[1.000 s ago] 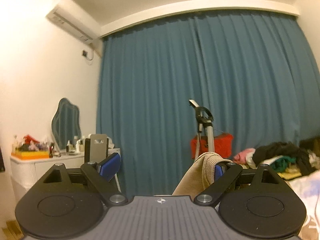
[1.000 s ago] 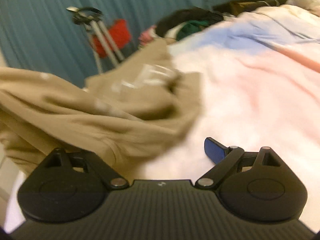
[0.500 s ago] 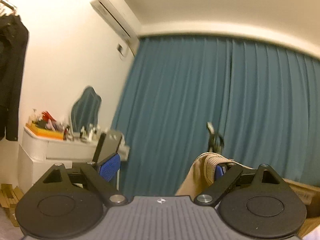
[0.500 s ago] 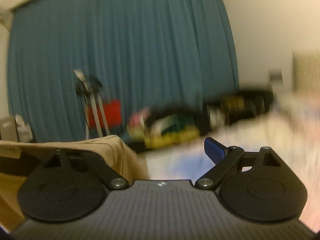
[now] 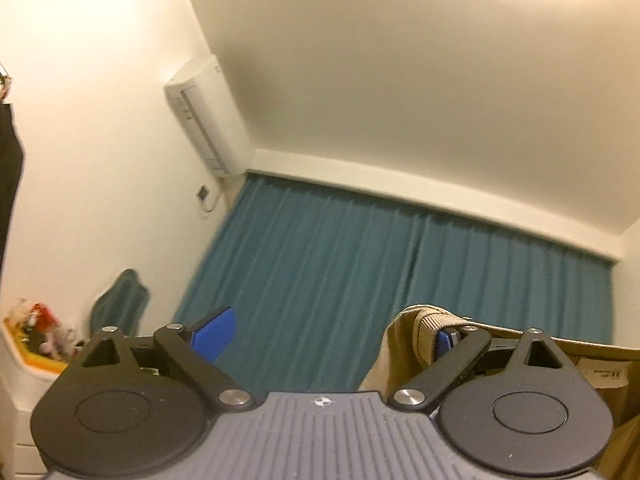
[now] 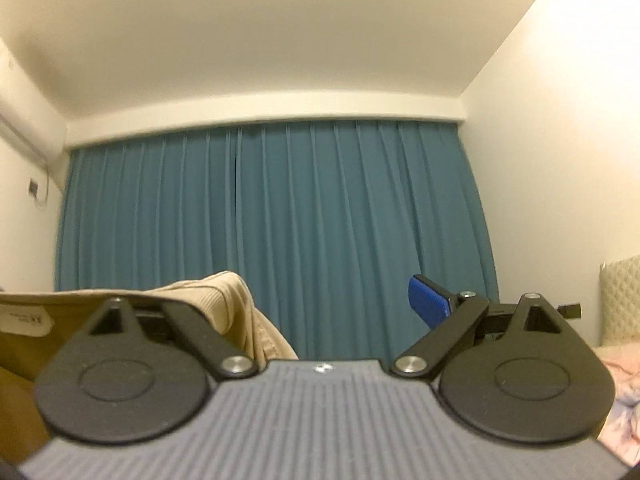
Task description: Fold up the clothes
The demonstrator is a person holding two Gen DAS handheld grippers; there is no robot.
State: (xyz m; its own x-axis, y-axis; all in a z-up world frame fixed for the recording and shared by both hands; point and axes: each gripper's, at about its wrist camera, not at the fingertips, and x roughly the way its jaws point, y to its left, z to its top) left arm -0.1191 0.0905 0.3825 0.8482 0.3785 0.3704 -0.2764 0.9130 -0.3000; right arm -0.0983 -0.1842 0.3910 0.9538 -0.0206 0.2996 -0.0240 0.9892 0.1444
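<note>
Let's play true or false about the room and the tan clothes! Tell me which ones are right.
1. The curtain is red. False: it is teal blue.
2. Tan clothing drapes over one finger of the left gripper. True.
3. An air conditioner hangs on the wall. True.
4. The right gripper has nothing on it. False: tan cloth lies over one of its fingers too.
5. Both cameras look down at the floor. False: they tilt up toward the ceiling.

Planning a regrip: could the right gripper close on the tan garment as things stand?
Probably yes: the tan garment drapes over one finger of the right gripper, whose jaws stand open with nothing between them.
</note>
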